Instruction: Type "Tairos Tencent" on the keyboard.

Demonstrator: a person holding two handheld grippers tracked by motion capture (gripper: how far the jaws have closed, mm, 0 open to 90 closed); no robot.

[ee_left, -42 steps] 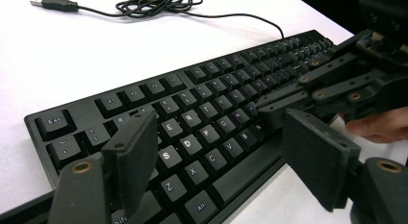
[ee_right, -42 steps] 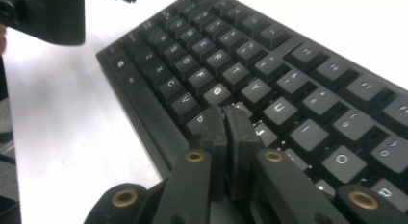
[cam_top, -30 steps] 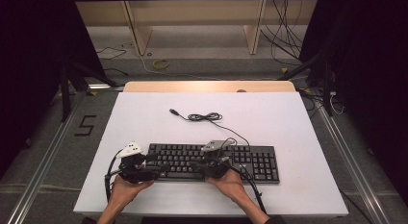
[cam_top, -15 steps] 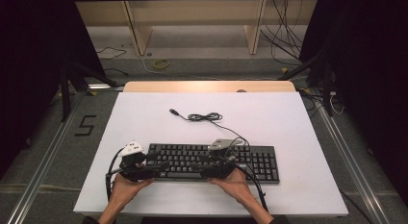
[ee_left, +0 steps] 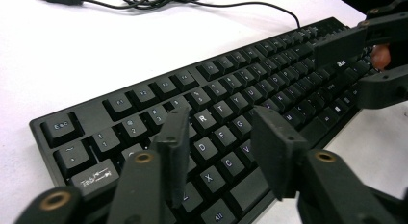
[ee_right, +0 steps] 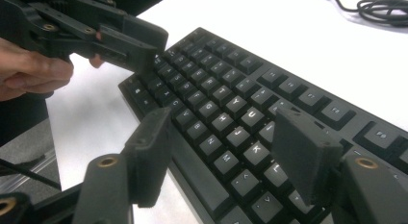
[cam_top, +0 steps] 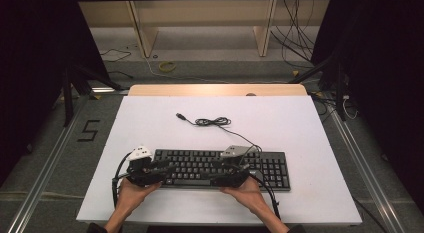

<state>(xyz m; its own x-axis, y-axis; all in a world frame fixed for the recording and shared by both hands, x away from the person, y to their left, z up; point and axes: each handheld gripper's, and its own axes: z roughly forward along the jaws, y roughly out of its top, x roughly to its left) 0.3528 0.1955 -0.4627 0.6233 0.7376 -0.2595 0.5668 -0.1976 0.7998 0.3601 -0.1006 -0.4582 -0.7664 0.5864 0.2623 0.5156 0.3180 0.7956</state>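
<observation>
While the black full-size plastic keyboard (cam_top: 222,168) lies flat near the person's edge of the white table (cam_top: 310,128), both grippers sit at its near long edge, angled inward toward each other. The left gripper (ee_left: 221,142) hangs over the letter block at the keyboard's left end, its jaws spread apart with nothing between them, the tips above the keys around D, F and C. The right gripper (ee_right: 226,152) is likewise released and empty, jaws wide, hovering over the J, K and L region with the spacebar just under its nearer jaw. I cannot tell whether any tip actually touches a keycap; the angle is too shallow.

The keyboard's long axis runs left to right across the table, parallel to the near edge, with its key legends facing the person and the number pad on the right. Its thin black cable (cam_top: 235,135) leaves the back edge and runs to a loose coil (cam_top: 212,121) and a USB plug (cam_top: 181,116) lying well apart toward the table's middle. Both grippers are about equally near, one toward each end, so the keyboard lies directly ahead of and beneath each.
</observation>
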